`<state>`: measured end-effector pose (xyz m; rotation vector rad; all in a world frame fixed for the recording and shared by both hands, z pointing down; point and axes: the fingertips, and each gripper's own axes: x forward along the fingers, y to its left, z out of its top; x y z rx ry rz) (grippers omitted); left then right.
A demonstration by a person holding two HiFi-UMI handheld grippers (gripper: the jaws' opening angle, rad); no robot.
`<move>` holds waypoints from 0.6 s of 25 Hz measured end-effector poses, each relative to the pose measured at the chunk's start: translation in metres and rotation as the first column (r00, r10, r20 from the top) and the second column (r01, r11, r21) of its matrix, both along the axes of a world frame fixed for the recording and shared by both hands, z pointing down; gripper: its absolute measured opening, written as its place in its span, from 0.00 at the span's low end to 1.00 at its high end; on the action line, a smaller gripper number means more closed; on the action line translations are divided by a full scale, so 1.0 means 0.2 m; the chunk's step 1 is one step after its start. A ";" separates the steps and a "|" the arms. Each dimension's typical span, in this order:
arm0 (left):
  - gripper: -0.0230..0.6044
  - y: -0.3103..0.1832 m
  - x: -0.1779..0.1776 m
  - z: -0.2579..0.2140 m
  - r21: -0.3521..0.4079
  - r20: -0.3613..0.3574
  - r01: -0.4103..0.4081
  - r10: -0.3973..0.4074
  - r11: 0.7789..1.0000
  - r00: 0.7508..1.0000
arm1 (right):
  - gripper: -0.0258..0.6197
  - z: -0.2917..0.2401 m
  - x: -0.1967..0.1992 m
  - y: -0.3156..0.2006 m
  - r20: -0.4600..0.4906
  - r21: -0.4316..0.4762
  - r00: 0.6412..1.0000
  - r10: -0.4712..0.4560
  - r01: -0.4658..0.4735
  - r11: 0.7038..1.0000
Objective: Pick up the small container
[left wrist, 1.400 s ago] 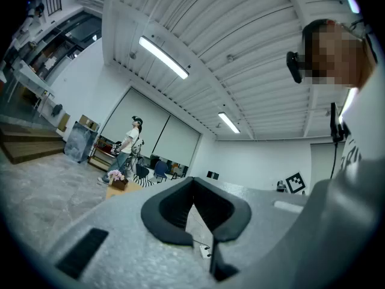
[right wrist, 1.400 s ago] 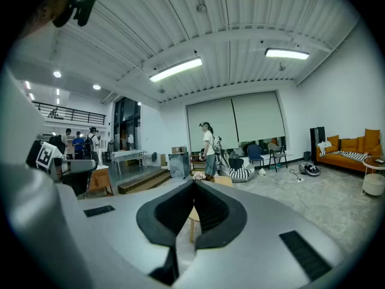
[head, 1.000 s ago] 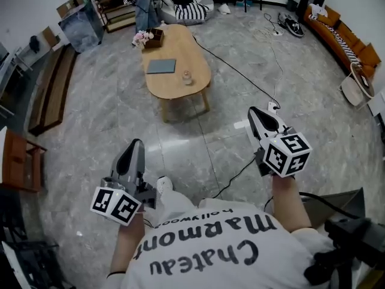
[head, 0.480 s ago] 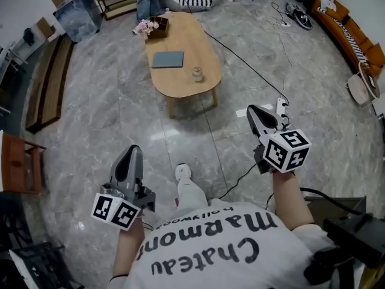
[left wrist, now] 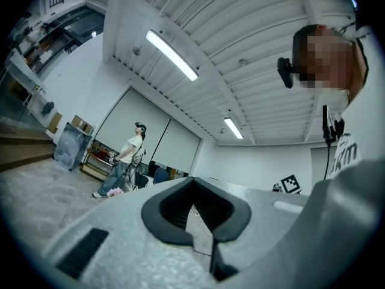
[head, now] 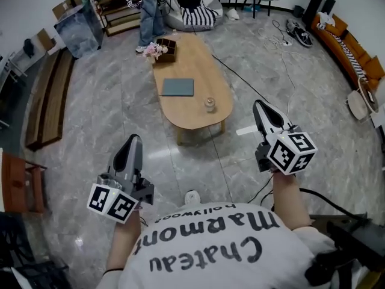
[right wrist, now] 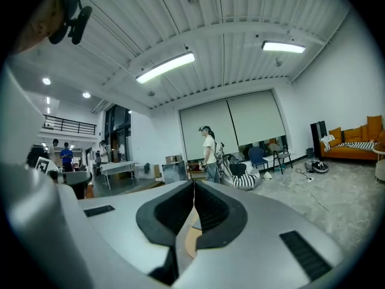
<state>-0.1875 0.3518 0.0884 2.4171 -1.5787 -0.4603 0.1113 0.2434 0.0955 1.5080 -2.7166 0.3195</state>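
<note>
The small container (head: 209, 105), a little clear jar, stands near the front end of an oval wooden table (head: 195, 116) in the head view. Both grippers are held in the air over the floor, short of the table. My left gripper (head: 133, 138) is below and left of the table's near end, its jaws closed with nothing between them (left wrist: 192, 180). My right gripper (head: 258, 104) hangs right of the table, about level with the jar, also shut and empty (right wrist: 194, 184). Neither touches the jar.
On the table lie a grey flat pad (head: 178, 87) and a box of flowers (head: 162, 49) at the far end. A black cable (head: 246, 80) runs across the marble floor right of the table. A person (head: 147, 5) stands beyond it. An orange sofa (head: 355, 47) is at the right.
The table and jar have come nearer and lower in the head view as the wearer walked towards them. Both grippers travelled along, still shut and empty.
</note>
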 end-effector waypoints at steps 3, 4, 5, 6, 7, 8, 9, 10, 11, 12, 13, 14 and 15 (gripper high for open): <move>0.06 -0.11 -0.06 -0.04 0.019 0.014 -0.034 0.034 0.999 0.999 | 0.06 0.00 -0.08 -0.07 0.010 0.002 1.000 0.008 -0.008 1.000; 0.06 -0.15 -0.07 -0.04 0.025 0.032 -0.046 0.046 0.999 0.998 | 0.06 0.01 -0.10 -0.09 0.007 0.003 1.000 0.007 -0.007 1.000; 0.06 -0.19 -0.06 -0.03 0.028 0.053 -0.058 0.056 0.998 0.997 | 0.06 0.03 -0.12 -0.11 0.000 0.001 1.000 0.007 -0.007 1.000; 0.06 -0.22 -0.06 -0.01 0.025 0.070 -0.069 0.067 0.997 0.995 | 0.06 0.06 -0.14 -0.13 -0.007 -0.007 1.000 0.009 -0.010 1.000; 0.06 -0.25 -0.05 0.01 0.016 0.080 -0.079 0.077 0.997 0.994 | 0.06 0.09 -0.15 -0.14 -0.015 -0.021 1.000 0.013 -0.014 1.000; 0.06 -0.28 -0.04 0.04 0.003 0.083 -0.090 0.089 0.996 0.993 | 0.06 0.13 -0.15 -0.15 -0.020 -0.038 1.000 0.018 -0.019 0.999; 0.06 -0.31 -0.03 0.07 -0.013 0.079 -0.102 0.102 0.995 0.992 | 0.06 0.16 -0.15 -0.17 -0.023 -0.057 0.999 0.025 -0.026 0.998; 0.06 -0.33 -0.02 0.10 -0.031 0.073 -0.114 0.116 0.993 0.991 | 0.06 0.19 -0.15 -0.18 -0.023 -0.076 0.999 0.031 -0.033 0.997; 0.06 -0.36 -0.01 0.13 -0.049 0.068 -0.125 0.128 0.991 0.989 | 0.06 0.22 -0.15 -0.19 -0.022 -0.095 0.999 0.037 -0.039 0.995; 0.06 -0.38 0.00 0.15 -0.066 0.064 -0.135 0.140 0.989 0.988 | 0.06 0.25 -0.14 -0.21 -0.021 -0.114 0.999 0.041 -0.043 0.993; 0.06 -0.41 0.01 0.18 -0.079 0.061 -0.144 0.149 0.986 0.987 | 0.06 0.28 -0.14 -0.23 -0.021 -0.130 0.999 0.044 -0.047 0.990; 0.06 -0.44 0.02 0.20 -0.091 0.059 -0.151 0.156 0.984 0.986 | 0.06 0.31 -0.14 -0.26 -0.020 -0.144 0.999 0.047 -0.050 0.988; 0.06 -0.47 0.03 0.22 -0.102 0.057 -0.156 0.162 0.983 0.985 | 0.06 0.34 -0.14 -0.29 -0.018 -0.156 0.999 0.050 -0.052 0.986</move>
